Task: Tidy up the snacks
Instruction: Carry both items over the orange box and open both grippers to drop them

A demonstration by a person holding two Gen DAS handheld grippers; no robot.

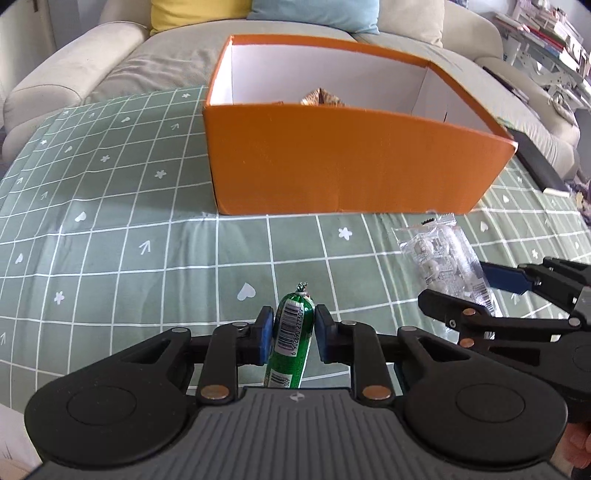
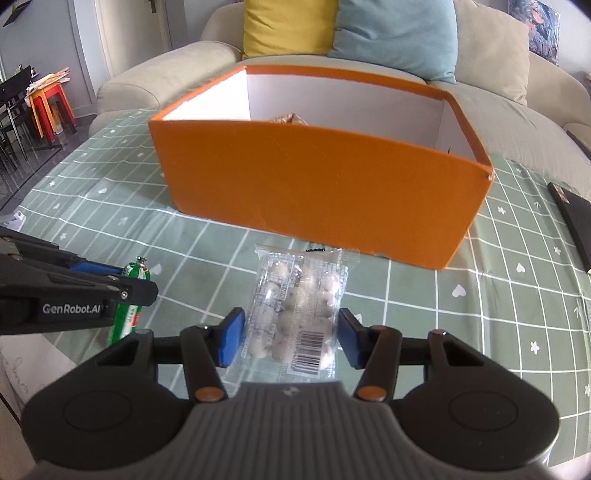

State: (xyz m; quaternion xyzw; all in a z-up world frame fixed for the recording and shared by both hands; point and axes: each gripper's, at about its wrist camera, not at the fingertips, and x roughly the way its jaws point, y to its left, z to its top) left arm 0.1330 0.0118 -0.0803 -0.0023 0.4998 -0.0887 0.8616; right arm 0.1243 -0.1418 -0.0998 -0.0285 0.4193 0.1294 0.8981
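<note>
— What have your jaws got hold of?

— My left gripper (image 1: pixel 293 334) has its blue pads (image 1: pixel 264 334) against both sides of a green sausage stick (image 1: pixel 291 341), barcode facing up, its knotted tip pointing toward the box. I can't tell whether it's lifted or lying on the tabletop (image 1: pixel 110 258). My right gripper (image 2: pixel 290 336) straddles a clear packet of pale round sweets (image 2: pixel 299 306); the jaws stand spread, pads beside the packet's edges, and I can't say they touch it.

— Where does the packet lie?

— Flat on the green checked cloth, its far seal just short of the orange box (image 2: pixel 314 177). From the left wrist view it sits to the right of the sausage stick, with the right gripper reaching over it.

— And the box?

— Open-topped, white inside, straight ahead. Something tan and crinkled (image 1: pixel 319 98) peeks over its near wall. Behind it is a beige sofa (image 2: pixel 155 81) with yellow (image 2: pixel 288 26) and blue cushions (image 2: pixel 395 33).
</note>
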